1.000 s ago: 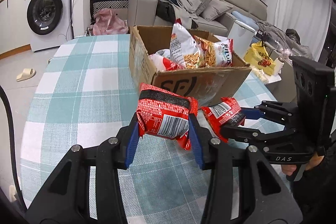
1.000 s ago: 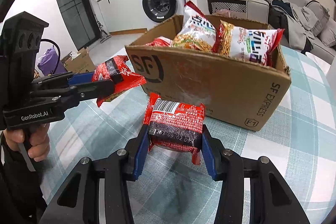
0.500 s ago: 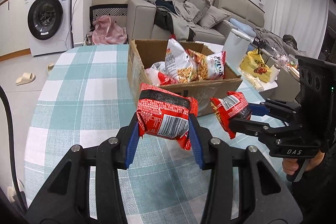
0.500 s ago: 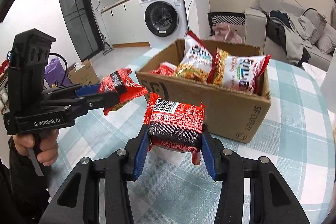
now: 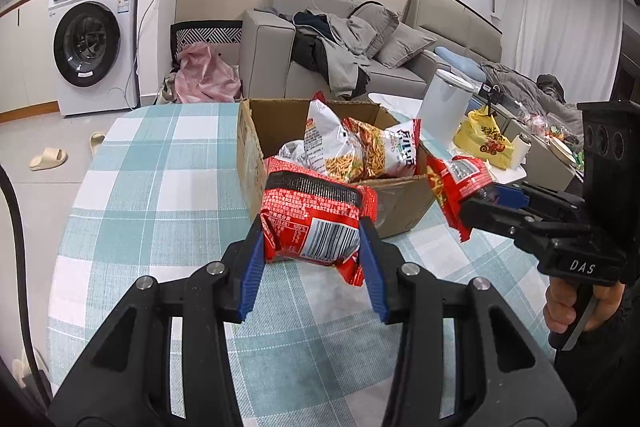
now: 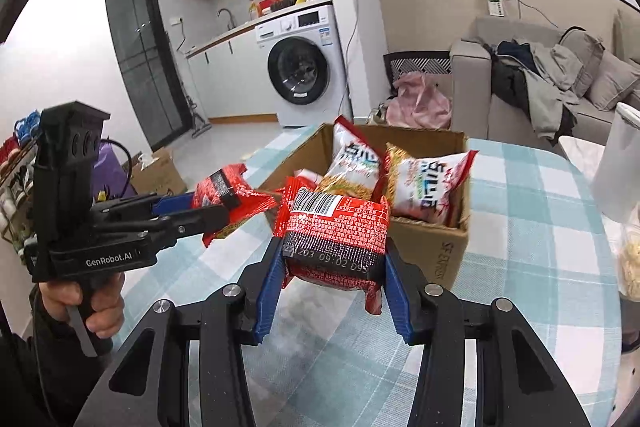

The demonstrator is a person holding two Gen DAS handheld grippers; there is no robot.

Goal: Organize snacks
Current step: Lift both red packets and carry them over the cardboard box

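My left gripper (image 5: 313, 245) is shut on a red snack packet (image 5: 314, 223), held above the table in front of the open cardboard box (image 5: 404, 199). My right gripper (image 6: 334, 263) is shut on a second red packet (image 6: 336, 239), also raised before the box (image 6: 432, 251). Each gripper shows in the other's view: the right one (image 5: 486, 203) with its packet (image 5: 454, 185) at the box's right corner, the left one (image 6: 208, 209) with its packet (image 6: 228, 197) left of the box. Several snack bags (image 5: 352, 151) stand inside the box.
The round table has a teal and white checked cloth (image 5: 168, 179). A white cylinder container (image 5: 444, 103) and a yellow bag (image 5: 482, 139) stand behind the box on the right. A washing machine (image 5: 94, 43) and sofa (image 5: 360, 43) lie beyond.
Both grippers have risen and pulled back with their packets, so the box looks smaller and lower and its inside is more visible. Both stay shut.
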